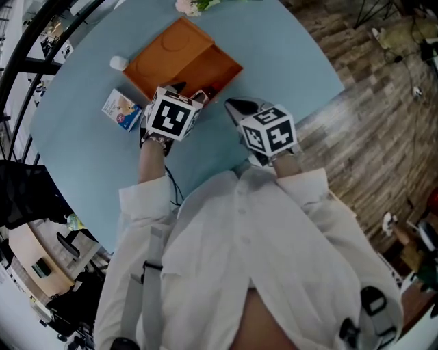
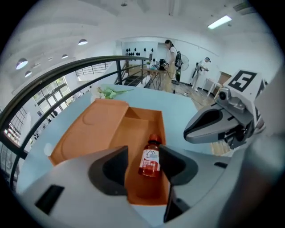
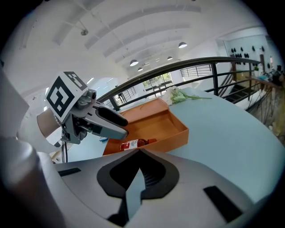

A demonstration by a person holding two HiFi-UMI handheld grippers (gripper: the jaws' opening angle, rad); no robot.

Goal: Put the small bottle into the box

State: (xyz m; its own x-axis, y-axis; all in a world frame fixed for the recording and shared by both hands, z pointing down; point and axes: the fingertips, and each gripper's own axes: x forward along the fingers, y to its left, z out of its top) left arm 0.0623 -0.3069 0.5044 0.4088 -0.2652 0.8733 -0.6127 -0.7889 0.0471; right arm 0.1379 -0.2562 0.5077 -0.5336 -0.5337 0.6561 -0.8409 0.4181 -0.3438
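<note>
The small bottle (image 2: 150, 158), red with a white label, lies on its side inside the open orange box (image 2: 147, 120). The box's lid (image 1: 171, 48) is folded back flat on the table. My left gripper (image 2: 143, 156) is open at the near end of the box, its jaws standing either side of the bottle with a gap on the left. In the right gripper view the bottle (image 3: 132, 144) rests in the box (image 3: 171, 129) under the left gripper (image 3: 120, 129). My right gripper (image 3: 139, 153) is shut on nothing, hovering over the table just right of the box (image 1: 205, 65).
The round light-blue table (image 1: 287, 55) holds a small blue-and-white carton (image 1: 122, 109) left of the box, a white round object (image 1: 118, 63) by the lid and flowers (image 1: 195, 5) at the far edge. Wooden floor (image 1: 369, 123) lies to the right, a black railing (image 2: 67, 73) behind.
</note>
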